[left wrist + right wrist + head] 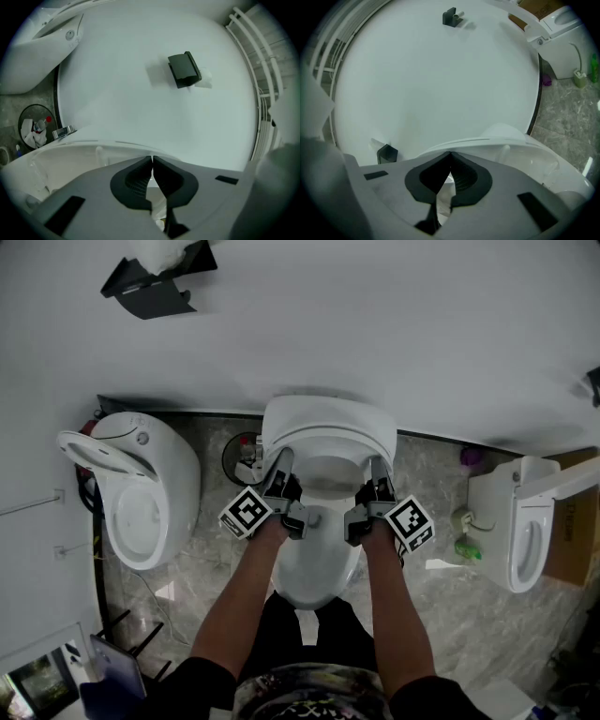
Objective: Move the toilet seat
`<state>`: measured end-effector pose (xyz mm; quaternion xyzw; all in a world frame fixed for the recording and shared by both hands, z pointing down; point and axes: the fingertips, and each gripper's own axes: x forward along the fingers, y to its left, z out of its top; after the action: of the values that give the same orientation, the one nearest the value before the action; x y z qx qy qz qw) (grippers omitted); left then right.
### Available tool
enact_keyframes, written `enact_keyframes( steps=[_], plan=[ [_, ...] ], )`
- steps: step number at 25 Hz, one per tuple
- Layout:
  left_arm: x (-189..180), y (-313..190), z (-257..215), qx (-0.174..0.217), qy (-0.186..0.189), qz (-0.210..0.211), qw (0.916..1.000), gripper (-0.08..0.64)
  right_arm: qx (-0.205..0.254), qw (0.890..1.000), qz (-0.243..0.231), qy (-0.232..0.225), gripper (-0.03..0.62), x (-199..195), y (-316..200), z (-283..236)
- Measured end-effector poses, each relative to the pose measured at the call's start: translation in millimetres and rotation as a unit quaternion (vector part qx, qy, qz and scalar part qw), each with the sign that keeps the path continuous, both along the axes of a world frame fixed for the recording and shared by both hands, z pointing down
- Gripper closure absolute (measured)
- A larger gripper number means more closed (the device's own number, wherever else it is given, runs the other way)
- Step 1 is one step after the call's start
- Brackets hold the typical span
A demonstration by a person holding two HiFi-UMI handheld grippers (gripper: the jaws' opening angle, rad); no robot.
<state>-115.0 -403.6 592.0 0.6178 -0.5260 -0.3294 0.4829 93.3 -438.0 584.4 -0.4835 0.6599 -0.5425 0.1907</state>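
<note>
Both shut tight, tips meeting, nothing seen btwn them: my L gripper (152,161) at the left side of the toilet seat (323,439), R gripper (450,157) at its right side. Seat's on the middle toilet (319,582), by the wall

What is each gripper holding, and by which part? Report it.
Nothing: left gripper and right gripper are shut tip to tip at the toilet seat.

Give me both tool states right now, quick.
Left tool: closed, tips together, nothing between them.
Right tool: closed, tips together, nothing between them.
</note>
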Motion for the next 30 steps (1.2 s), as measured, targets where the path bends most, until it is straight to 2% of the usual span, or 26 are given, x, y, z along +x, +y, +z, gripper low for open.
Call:
enact_keyframes(
  steps=[6, 14, 18, 22, 30],
  plan=[
    [8.8, 7.2, -30.9, 0.022, -0.075, 0.043, 0.9961, 0.529, 0.026, 0.999, -0.027, 0.029, 0.591, -2.3, 9.6, -27.1],
    [20.0, 19.6, -101.9, 0.070, -0.177, 0.093, 0.9773, 0.529, 0.088, 0.988, -0.083, 0.096, 0.591, -13.8, 30.0, -89.8],
    [25.1, 29.0, -140.1, 0.095, -0.222, 0.114, 0.9636, 0.529, 0.121, 0.977, -0.121, 0.126, 0.591, -24.1, 41.2, -124.6],
    [30.4, 44.0, -180.8, 0.121, -0.272, 0.135, 0.9451, 0.529, 0.162, 0.963, -0.146, 0.161, 0.591, -29.2, 55.5, -166.5],
    [35.1, 80.9, -265.3, 0.179, -0.342, 0.146, 0.9110, 0.529, 0.251, 0.928, -0.177, 0.213, 0.591, -34.3, 92.4, -253.1]
  ],
)
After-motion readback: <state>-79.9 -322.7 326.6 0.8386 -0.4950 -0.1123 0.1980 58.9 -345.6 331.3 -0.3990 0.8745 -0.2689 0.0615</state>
